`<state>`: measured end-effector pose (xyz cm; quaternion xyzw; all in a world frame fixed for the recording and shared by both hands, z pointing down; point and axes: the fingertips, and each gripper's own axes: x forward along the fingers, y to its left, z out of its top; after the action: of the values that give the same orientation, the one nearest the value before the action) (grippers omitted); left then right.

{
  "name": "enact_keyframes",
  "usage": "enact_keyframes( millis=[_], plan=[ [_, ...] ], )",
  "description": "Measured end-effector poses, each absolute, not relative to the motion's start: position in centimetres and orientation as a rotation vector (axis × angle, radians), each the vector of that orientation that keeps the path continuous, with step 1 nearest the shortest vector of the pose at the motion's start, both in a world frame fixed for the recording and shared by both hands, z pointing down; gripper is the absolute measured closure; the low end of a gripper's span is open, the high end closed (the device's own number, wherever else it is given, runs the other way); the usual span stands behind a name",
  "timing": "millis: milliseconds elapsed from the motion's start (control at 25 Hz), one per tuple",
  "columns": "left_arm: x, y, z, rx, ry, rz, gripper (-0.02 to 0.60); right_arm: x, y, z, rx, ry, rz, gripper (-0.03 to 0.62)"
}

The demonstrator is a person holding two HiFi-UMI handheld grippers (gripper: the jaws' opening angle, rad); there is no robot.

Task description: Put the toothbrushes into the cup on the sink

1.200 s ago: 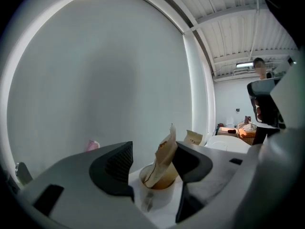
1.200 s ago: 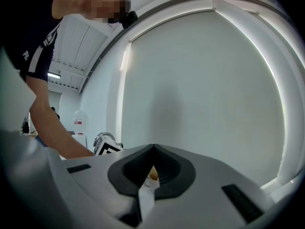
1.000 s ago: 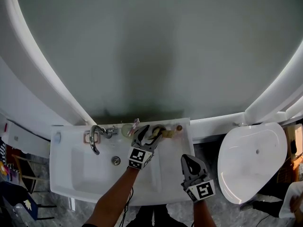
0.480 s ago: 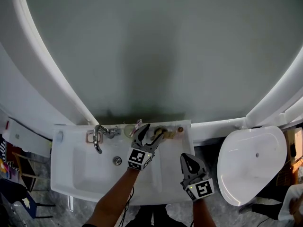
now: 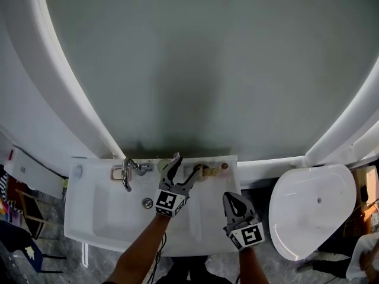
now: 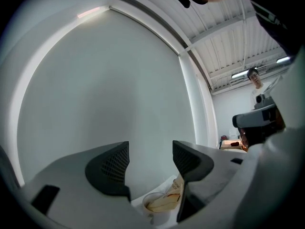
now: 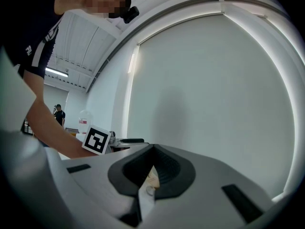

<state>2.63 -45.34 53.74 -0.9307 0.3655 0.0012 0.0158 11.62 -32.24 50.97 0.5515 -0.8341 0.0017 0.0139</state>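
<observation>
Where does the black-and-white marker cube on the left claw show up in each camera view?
Head view: marker cube low centre, over the white sink.
Left gripper view: not in it; only the left claw, jaws apart, shows.
Right gripper view: left of centre, at the end of the person's forearm.
Shared landmark: the grey wall panel, behind everything in all three.

The head camera looked steeply down from well above on the sink (image 5: 100,218), the left gripper (image 5: 186,165) and the right gripper (image 5: 234,199). Each gripper camera sat close behind its jaws, aimed slightly upward along them. All three views shared the grey wall (image 5: 207,70) beyond the jaws.
</observation>
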Motion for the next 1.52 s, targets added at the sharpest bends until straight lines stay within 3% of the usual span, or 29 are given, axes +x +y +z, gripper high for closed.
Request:
enact_keyframes(
  millis=[560,1520],
  plan=[
    [-4.4,-38.6,46.3,-2.753,1.256,0.157,0.308,10.9,-29.8,49.1,1.739,-2.623,0.010,0.567],
    [-10.9,-27.8,46.0,-2.745,1.404,0.196,0.310,8.7,-25.9,48.0,1.725,-2.601,-0.053,0.566]
  ],
)
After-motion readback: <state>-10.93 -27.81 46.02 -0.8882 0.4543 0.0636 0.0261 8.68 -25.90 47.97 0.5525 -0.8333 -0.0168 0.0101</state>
